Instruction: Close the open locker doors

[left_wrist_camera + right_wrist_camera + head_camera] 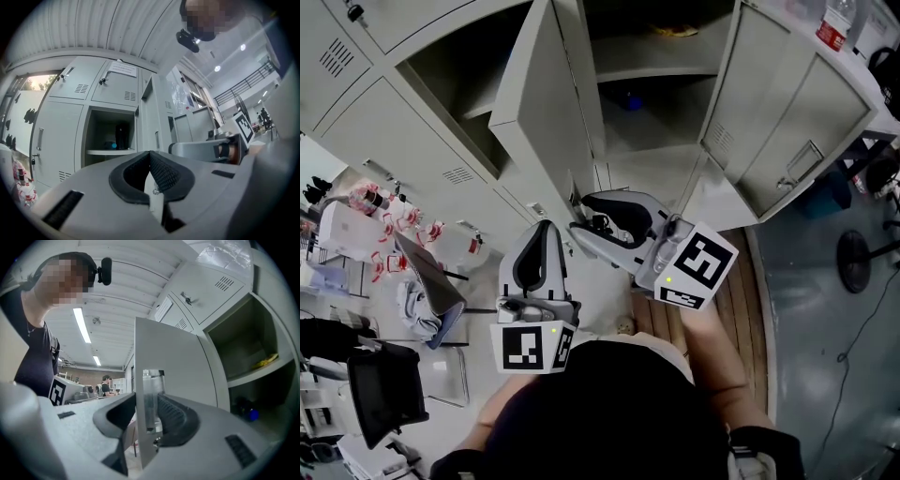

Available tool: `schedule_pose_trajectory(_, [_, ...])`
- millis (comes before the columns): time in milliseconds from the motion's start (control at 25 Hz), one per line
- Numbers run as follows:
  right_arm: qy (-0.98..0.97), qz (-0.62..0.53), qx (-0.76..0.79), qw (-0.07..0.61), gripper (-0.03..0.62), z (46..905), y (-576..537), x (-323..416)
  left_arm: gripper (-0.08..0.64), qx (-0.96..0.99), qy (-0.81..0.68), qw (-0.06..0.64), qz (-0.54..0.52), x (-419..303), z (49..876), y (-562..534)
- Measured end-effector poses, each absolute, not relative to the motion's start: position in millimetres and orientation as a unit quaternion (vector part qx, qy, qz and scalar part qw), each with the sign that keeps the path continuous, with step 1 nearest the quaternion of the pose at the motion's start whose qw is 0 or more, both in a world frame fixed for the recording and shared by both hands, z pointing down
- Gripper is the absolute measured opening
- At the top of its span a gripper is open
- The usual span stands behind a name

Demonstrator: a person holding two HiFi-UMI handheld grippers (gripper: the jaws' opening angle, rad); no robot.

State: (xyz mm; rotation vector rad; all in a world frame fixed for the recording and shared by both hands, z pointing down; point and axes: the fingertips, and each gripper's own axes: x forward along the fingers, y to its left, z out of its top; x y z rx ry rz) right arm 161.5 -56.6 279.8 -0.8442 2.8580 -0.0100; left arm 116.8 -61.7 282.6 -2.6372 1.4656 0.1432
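- Middle locker door (546,103): its free edge stands between the jaws of the right gripper (147,397). The jaws are set fairly wide and, from where I stand, look clamped across that edge right at the metal latch (153,380).
- The left gripper (150,153) hangs just beside the right one. Its pads (164,171) are pressed together with nothing in them, and it points at the lockers but touches none of them.
- Outward from the grip, the held door juts from the bank towards the person, with an open compartment on either side of it. The compartment to its right has something yellow (265,362) on the upper shelf and a blue thing (628,98) lower down.
- Further right, a second door (783,122) also stands swung out, well apart from both grippers and untouched.
- Step in hand, as I judge it: the first door is taken hold of and ready to be swung. Neither door is shut, so the task looks to be at an early stage.
- Next move, I'd say: carry the held edge round on its hinges until the door sits flush with the frame. The jaws need to come off before they get caught between door and frame. The closed left gripper could give the last push on the door's face.
- After that, the second door needs the same treatment.
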Motion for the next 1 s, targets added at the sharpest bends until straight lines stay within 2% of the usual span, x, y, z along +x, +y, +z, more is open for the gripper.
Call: schedule_pose_trajectory(1000, [0.964,-0.01,-0.258,0.07,0.115,280.6,-76.9,102.3,0.003,-0.846,0.528,0.054,0.049,70.6,284.4,-71.9])
